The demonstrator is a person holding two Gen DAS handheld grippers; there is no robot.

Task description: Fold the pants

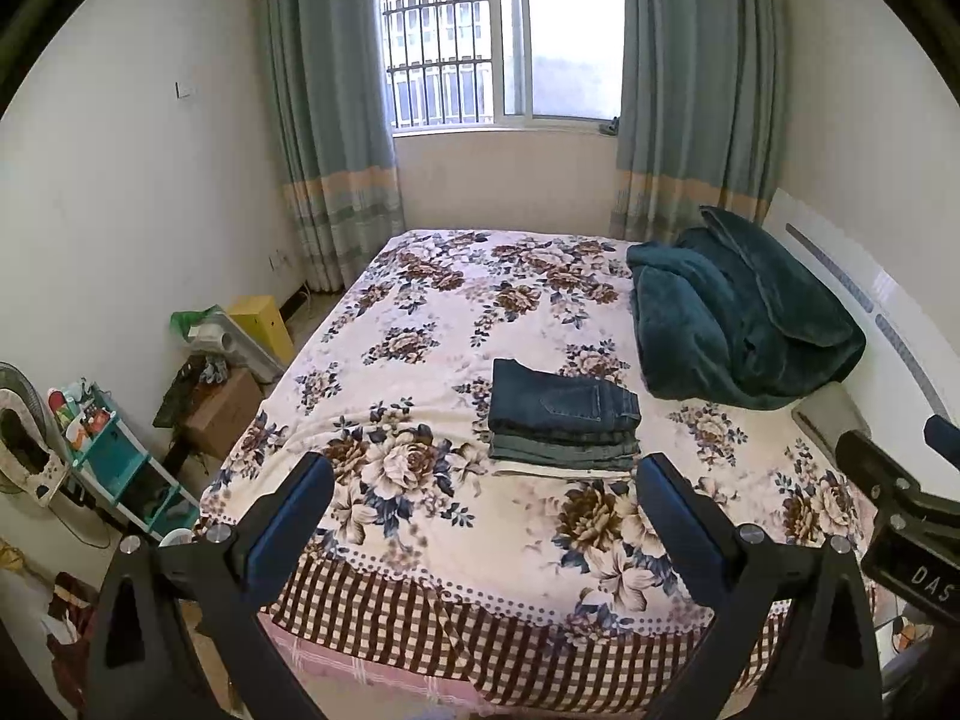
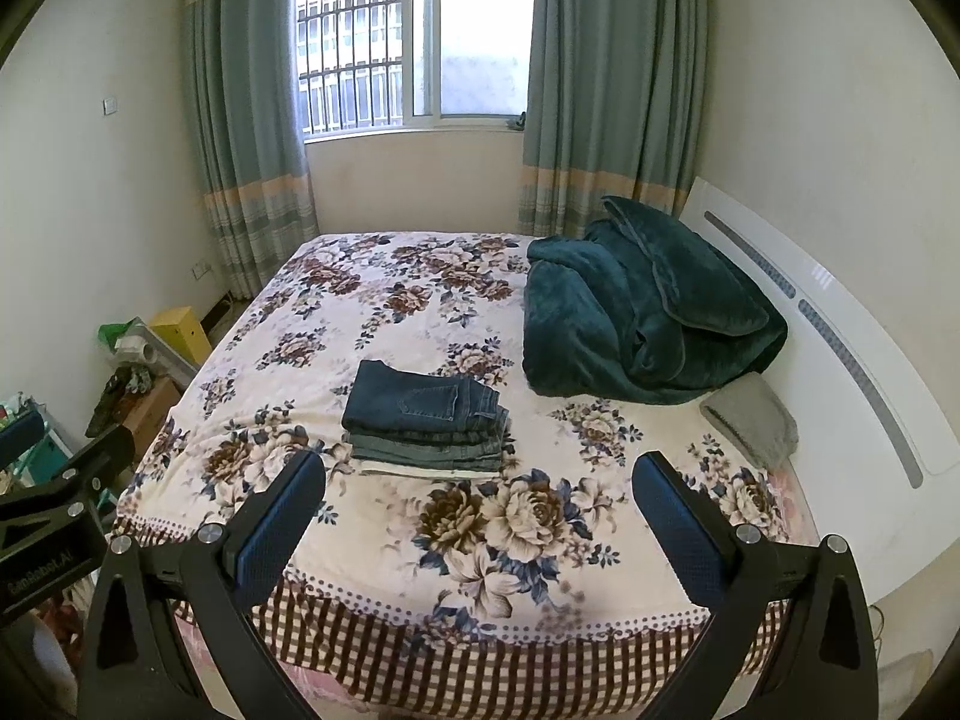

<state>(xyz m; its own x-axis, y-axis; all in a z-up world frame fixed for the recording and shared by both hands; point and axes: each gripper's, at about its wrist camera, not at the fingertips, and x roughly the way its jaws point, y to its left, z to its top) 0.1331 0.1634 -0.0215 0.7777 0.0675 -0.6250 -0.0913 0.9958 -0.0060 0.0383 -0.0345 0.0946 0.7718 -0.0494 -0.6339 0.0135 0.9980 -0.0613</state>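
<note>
A stack of folded pants lies on the floral bedspread, dark blue jeans on top, greyer pairs and a pale one beneath. It also shows in the right wrist view. My left gripper is open and empty, held above the bed's near edge, short of the stack. My right gripper is open and empty too, at about the same distance from the stack. Each gripper shows at the edge of the other's view.
A bunched dark green blanket lies at the right by the white headboard, with a grey folded cloth in front of it. Boxes, a teal shelf and a fan stand on the floor at the left. Curtains and a window are behind.
</note>
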